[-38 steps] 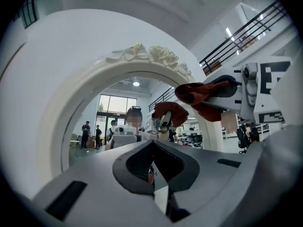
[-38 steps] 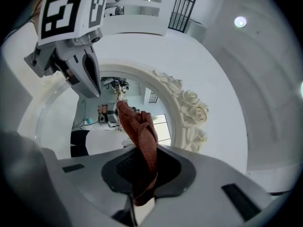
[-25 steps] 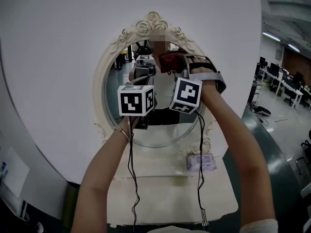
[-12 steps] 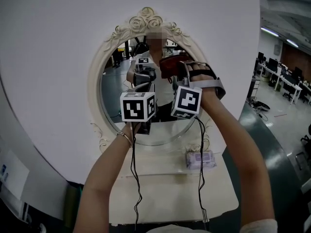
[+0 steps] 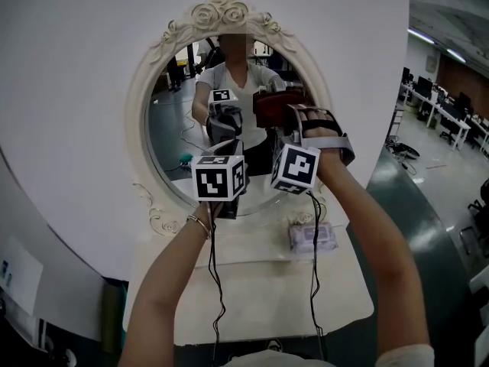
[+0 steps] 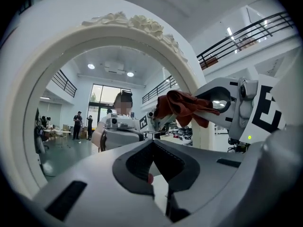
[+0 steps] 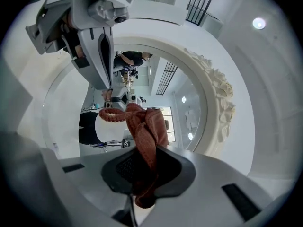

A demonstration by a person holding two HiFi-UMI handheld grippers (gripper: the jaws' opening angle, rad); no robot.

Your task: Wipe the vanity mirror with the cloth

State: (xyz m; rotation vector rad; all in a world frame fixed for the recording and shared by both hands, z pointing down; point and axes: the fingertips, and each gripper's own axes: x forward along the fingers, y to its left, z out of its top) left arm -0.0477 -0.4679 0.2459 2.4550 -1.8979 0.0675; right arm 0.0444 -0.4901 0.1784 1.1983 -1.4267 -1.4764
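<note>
Both grippers are up in front of the oval vanity mirror [image 5: 139,105], the one with the cream frame and carved roses on top. The right gripper [image 5: 281,121] has a dark red cloth [image 5: 271,107] bunched at its tip, close to the glass. The left gripper [image 5: 224,140] sits just beside it. Cables [image 5: 214,281] hang over the white vanity top [image 5: 260,297], with a small pack [image 5: 312,237] near the mirror's base

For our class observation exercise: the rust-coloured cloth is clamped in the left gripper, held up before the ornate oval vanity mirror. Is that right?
Not quite: the right gripper view shows the rust-coloured cloth clamped in the right gripper, not the left. It is indeed held up before the ornate oval vanity mirror.
</note>
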